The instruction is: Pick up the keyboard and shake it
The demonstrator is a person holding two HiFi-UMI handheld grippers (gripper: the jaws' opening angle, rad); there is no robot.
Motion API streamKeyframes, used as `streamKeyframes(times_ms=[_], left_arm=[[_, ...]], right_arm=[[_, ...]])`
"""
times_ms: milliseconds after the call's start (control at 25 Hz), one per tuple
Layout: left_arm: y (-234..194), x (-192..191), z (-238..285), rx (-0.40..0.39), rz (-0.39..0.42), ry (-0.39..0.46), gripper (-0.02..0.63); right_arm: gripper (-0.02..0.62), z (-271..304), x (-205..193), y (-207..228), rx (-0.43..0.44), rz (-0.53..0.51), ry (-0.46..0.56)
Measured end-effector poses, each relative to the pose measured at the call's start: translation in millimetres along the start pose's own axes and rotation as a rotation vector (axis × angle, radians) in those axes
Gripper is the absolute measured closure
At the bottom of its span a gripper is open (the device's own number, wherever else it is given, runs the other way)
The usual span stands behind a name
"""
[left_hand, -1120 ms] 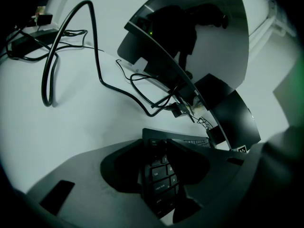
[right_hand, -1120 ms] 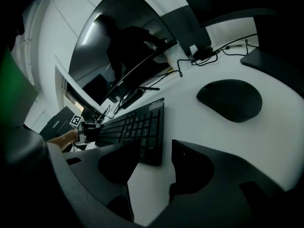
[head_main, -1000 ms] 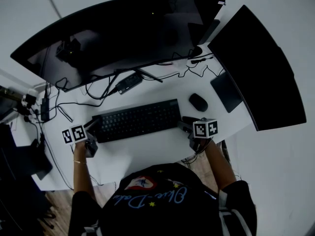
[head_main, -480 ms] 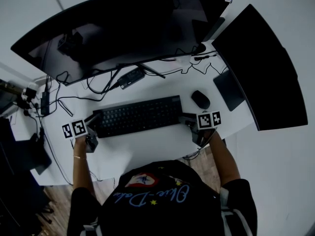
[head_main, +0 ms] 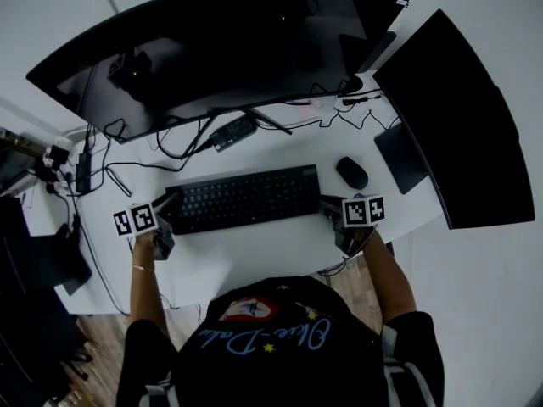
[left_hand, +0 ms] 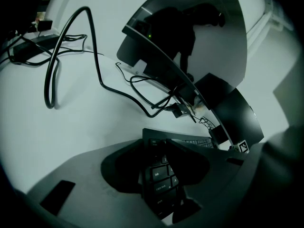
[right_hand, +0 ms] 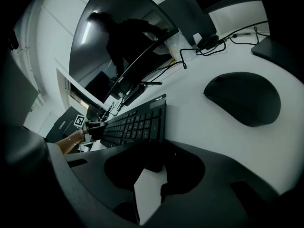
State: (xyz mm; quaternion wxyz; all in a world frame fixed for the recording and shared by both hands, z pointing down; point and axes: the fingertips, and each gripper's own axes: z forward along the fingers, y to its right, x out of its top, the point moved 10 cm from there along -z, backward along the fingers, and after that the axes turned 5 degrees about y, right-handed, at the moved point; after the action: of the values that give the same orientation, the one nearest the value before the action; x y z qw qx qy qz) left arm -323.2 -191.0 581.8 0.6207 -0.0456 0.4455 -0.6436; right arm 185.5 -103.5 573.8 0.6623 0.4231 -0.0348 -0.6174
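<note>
The black keyboard (head_main: 242,197) lies flat on the white desk (head_main: 254,257) in front of the person. My left gripper (head_main: 165,207) is at its left end. In the left gripper view the tab and caps-lock keys (left_hand: 160,179) show between the jaws, which stand open around that end and have just been closing a little. My right gripper (head_main: 326,203) is at the keyboard's right end. In the right gripper view its jaws (right_hand: 159,158) have just been closing and now pinch the near right corner of the keyboard (right_hand: 137,122).
A black mouse (head_main: 352,173) sits just right of the keyboard, close to the right gripper. A wide curved monitor (head_main: 229,49) stands behind it, with a second dark screen (head_main: 450,117) at the right. Loose cables (head_main: 170,151) trail behind the keyboard's left half.
Both grippers have stayed at the keyboard's two ends and the keyboard has not moved on the desk. The head view has drifted slightly.
</note>
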Motion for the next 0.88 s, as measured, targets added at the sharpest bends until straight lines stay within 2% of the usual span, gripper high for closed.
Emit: streamKeyframes(times_ms=[480, 880], left_arm=[[10.1, -7.7, -12.2, -0.018, 0.042, 0.056, 0.463], [21.0, -12.2, -36.3, -0.021, 0.104, 0.182, 0.463]], right_arm=[[0.512, -9.8, -12.4, -5.0, -0.016, -0.056, 0.059], [0.512, -20.4, -14.4, -16.1, -0.025, -0.122, 0.155]])
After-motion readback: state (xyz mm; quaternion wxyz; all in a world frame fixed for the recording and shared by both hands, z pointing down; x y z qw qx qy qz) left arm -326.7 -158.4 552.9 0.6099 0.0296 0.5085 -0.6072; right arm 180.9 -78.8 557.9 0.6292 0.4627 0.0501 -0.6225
